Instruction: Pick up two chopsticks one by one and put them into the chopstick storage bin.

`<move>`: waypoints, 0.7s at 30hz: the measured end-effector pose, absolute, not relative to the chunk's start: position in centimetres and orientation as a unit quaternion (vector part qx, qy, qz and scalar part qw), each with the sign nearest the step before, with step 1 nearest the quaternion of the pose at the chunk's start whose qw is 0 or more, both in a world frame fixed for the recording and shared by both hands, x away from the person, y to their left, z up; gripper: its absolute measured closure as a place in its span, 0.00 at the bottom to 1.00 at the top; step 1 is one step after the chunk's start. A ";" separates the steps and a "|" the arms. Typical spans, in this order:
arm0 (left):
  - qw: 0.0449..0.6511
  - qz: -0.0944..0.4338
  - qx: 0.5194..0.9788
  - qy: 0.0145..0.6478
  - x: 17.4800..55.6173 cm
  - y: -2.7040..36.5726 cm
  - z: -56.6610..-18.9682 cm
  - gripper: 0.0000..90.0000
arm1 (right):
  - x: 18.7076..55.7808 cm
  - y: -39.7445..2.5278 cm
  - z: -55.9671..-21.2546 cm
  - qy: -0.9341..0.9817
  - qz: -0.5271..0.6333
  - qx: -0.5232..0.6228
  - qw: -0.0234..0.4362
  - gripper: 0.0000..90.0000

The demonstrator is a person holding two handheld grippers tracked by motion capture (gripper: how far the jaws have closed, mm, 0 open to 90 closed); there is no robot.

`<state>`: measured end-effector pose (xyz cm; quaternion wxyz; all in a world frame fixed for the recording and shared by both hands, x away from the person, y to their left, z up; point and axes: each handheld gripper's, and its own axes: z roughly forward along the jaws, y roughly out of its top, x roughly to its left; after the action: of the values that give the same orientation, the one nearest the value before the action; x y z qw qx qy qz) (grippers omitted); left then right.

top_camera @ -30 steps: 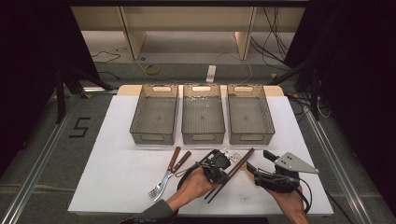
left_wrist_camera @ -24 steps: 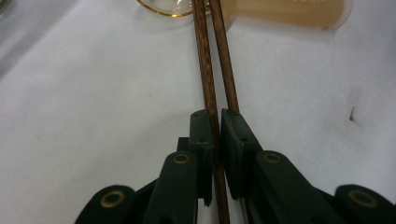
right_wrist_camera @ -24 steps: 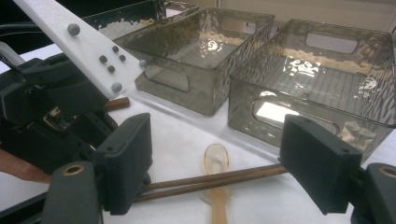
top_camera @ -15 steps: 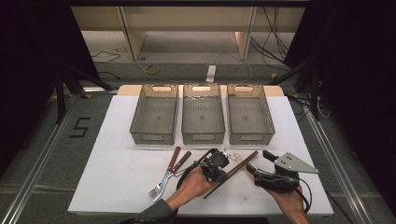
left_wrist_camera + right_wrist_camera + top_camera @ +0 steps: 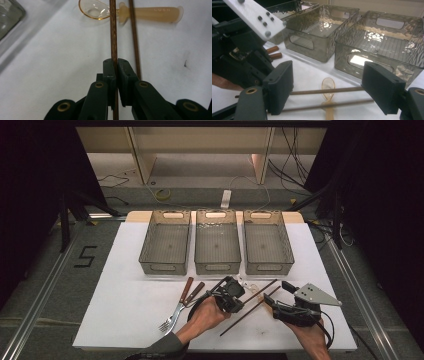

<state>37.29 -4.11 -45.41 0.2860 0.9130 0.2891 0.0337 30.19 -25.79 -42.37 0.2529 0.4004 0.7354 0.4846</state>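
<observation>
Chopsticks lie near the table's (image 5: pixel 125 320) front edge, right of its middle: my left gripper (image 5: pixel 115 65) pinches one chopstick (image 5: pixel 113 37) tight between its jaws, and the other chopstick (image 5: pixel 134 40) lies just beside it on the sheet. Both cross a clear spoon (image 5: pixel 130 11) lying past my left jaws. My right gripper (image 5: pixel 329 87) hangs spread wide near the front right corner, gripping nothing, facing the three bins (image 5: pixel 165 245) at the back edge.

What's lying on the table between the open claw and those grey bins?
In the right gripper view, two brown chopsticks and a clear amber spoon under them lie between the right gripper and the bins.
</observation>
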 end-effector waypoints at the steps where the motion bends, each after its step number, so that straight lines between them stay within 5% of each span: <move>1: 0.289 0.035 0.912 0.291 37.3 -4.0 -45.4 0.95 | 30.2 -25.7 -42.4 0.736 0.485 0.399 0.253 0.29; 21: 0.350 0.061 0.882 0.311 38.7 0.1 -40.9 0.94 | 30.2 -25.7 -42.5 0.737 0.484 0.399 0.251 0.29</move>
<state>38.73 0.13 -40.94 0.3501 0.8815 0.3109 0.0606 30.16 -25.66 -42.47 0.2506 0.3989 0.7374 0.4841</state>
